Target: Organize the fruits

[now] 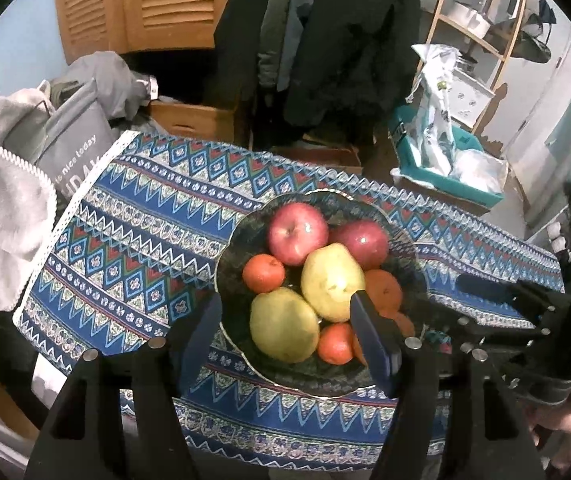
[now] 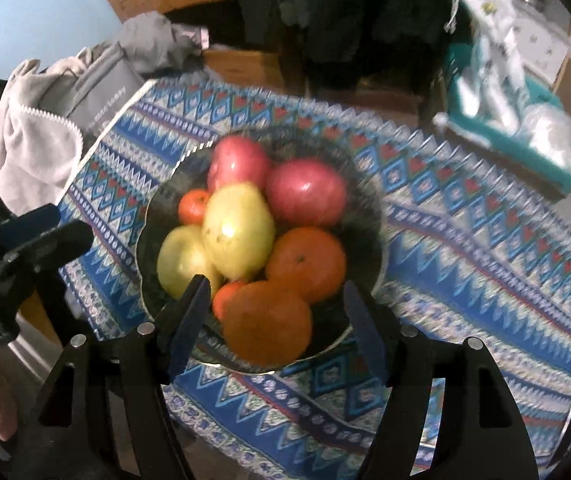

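Left tool (image 1: 287, 326): fingers apart above the bowl's near edge, holding nothing.
Right tool (image 2: 275, 312): fingers spread either side of the nearest orange (image 2: 267, 322), not pressing it.
Bowl (image 1: 233, 248): on the patterned surface (image 1: 133, 216), heaped with oranges, pears, apples.

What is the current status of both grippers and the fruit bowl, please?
Left gripper open, empty. Right gripper open, empty. Dark patterned glass bowl full of fruit. Nothing in the way.
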Demonstrator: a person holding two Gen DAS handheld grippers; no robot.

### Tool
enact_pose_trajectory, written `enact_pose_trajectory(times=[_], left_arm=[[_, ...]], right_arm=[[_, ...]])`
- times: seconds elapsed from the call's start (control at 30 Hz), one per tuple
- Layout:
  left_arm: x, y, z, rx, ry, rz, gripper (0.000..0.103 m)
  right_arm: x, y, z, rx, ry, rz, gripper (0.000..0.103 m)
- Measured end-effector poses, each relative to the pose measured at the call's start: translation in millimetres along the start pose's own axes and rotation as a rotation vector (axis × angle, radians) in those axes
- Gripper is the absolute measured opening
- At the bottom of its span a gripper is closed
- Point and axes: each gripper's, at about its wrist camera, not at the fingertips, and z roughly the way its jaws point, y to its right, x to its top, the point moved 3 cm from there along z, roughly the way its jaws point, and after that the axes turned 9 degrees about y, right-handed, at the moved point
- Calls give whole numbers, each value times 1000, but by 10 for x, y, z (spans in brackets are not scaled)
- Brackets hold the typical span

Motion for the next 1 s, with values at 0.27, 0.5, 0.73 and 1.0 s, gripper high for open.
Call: enact_pose_trajectory(times=[0.27,0.5,0.73,1.0], left_arm=[[151,191,-270,-7,81,38,75],[283,356,-477,-26,135,62,76],[403,532,-698,-34,205,98,82],[501,698,-890,-59,260,110,86]], right_arm=[[259,147,-519,-66,133,4,71],[420,250,-973,-130,238,9,71],[499,338,-1325,-181,310,13,72],[493,441,-1678,-232,389,6,77]])
